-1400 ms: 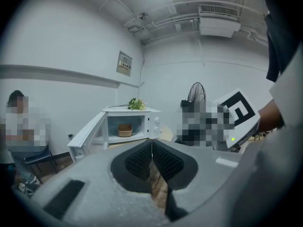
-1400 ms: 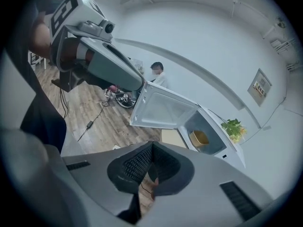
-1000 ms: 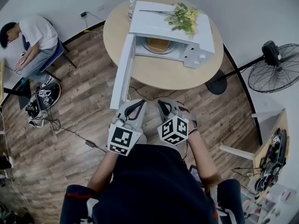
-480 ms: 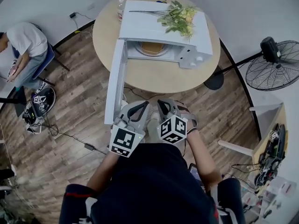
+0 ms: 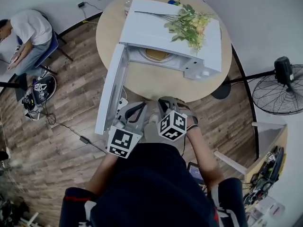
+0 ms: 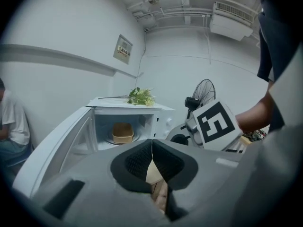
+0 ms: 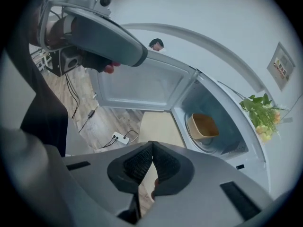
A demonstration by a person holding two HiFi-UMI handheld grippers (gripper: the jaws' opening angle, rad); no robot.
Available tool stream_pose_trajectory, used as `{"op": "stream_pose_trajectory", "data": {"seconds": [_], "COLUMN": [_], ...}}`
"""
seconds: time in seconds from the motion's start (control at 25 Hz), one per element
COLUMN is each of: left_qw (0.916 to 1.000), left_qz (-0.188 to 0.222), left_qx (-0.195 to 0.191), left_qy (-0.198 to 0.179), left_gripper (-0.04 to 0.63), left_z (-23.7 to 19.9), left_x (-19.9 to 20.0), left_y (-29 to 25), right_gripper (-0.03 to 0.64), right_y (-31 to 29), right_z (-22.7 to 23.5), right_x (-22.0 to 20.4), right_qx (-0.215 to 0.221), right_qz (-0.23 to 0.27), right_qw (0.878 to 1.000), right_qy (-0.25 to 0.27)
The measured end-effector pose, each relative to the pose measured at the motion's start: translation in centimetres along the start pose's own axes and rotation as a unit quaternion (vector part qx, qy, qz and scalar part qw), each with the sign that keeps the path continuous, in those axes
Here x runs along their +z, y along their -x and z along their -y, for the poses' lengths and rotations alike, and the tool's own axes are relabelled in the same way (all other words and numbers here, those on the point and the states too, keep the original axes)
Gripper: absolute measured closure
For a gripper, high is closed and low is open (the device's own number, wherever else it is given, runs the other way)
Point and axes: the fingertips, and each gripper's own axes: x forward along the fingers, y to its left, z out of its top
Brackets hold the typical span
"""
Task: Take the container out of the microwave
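1. head view: the left gripper [image 5: 134, 111] and the right gripper [image 5: 166, 106] are held side by side, just short of the table [image 5: 161, 84].
2. both pairs of jaws are seen pressed together, with nothing between them.
3. the container [image 5: 156, 55] is seen well ahead of both grippers, inside the open microwave [image 5: 161, 30], whose door [image 5: 110, 96] is swung out just left of the left gripper.

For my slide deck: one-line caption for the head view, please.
Left gripper and right gripper, both shut, face the open microwave; a tan container sits inside.
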Motion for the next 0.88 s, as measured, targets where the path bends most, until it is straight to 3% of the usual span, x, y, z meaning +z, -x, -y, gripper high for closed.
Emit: {"op": "stream_pose_trajectory", "data": {"seconds": [0.28,0.44,0.6,0.68,0.88], "left_qw": [0.9982,0.996,0.994,0.993,0.9913], "left_qz": [-0.021,-0.029,-0.035,-0.04,-0.052], "left_qx": [0.052,0.077,0.093,0.099,0.106], "left_qy": [0.021,0.033,0.046,0.05,0.058], "left_gripper": [0.578,0.577,0.577,0.578,0.577], "left_z": [-2.5,-3.4,-4.0,-4.0,-4.0], "left_x": [-0.5,-0.9,-1.3,-1.7,-2.8], "left_y": [-2.0,-2.1,-2.1,-2.1,-1.8], "right_gripper": [0.611,0.609,0.609,0.52,0.416], "right_y": [-5.6,-8.0,-9.8,-11.1,-13.8], "right_z": [3.9,7.2,11.3,12.4,14.3], "right_x": [-0.9,0.0,2.0,2.4,2.0], "right_qx": [0.039,0.007,-0.033,-0.027,-0.023], "right_qz": [-0.023,-0.02,-0.002,-0.008,-0.038], "right_qw": [0.997,0.996,0.996,0.996,0.995], "right_qy": [0.056,0.088,0.088,0.088,0.087]}}
